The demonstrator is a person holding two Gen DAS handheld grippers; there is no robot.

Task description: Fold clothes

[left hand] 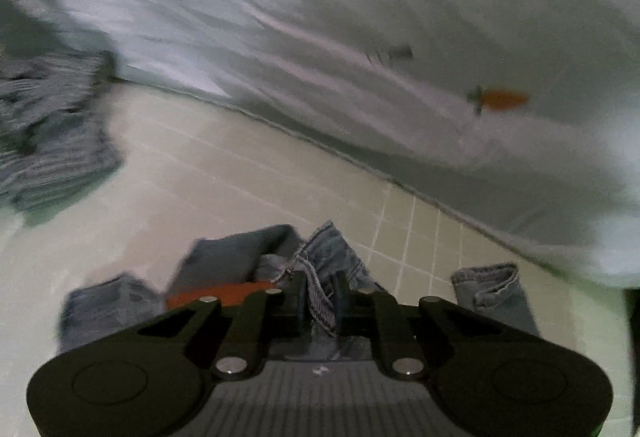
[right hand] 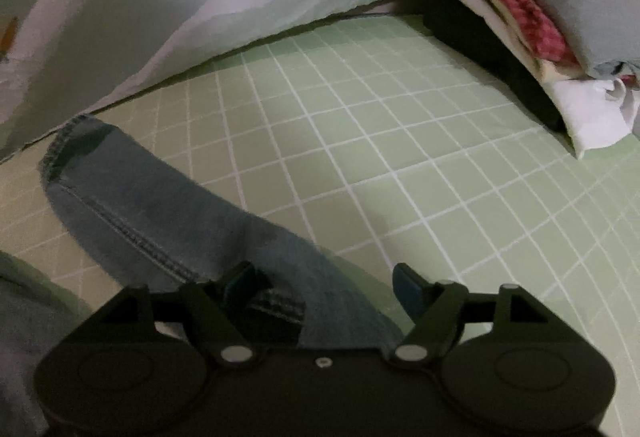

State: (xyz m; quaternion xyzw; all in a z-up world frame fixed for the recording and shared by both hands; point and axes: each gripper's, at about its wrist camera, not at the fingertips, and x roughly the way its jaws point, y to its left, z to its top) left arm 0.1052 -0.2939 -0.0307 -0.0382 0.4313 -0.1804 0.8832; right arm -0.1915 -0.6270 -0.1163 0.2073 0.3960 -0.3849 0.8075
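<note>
The blue jeans [left hand: 328, 249] lie bunched on the pale green checked sheet [left hand: 248, 173]. My left gripper [left hand: 320, 281] is shut on a fold of their denim, which sticks up between the two fingers. An orange patch [left hand: 224, 295] shows just left of the grip. One leg hem [left hand: 492, 285] lies off to the right. In the right wrist view a jeans leg [right hand: 140, 205] stretches from under the gripper up to the left, its hem [right hand: 68, 141] by the quilt's edge. My right gripper [right hand: 326, 279] stands open above this leg, the pads apart from the cloth.
A pale quilt [left hand: 320, 37] with a carrot print [left hand: 500, 101] lies across the back of the bed [right hand: 400, 157]. A striped grey garment [left hand: 52, 133] sits at the left. A stack of folded clothes [right hand: 520, 9], white, red and grey, stands at the far right.
</note>
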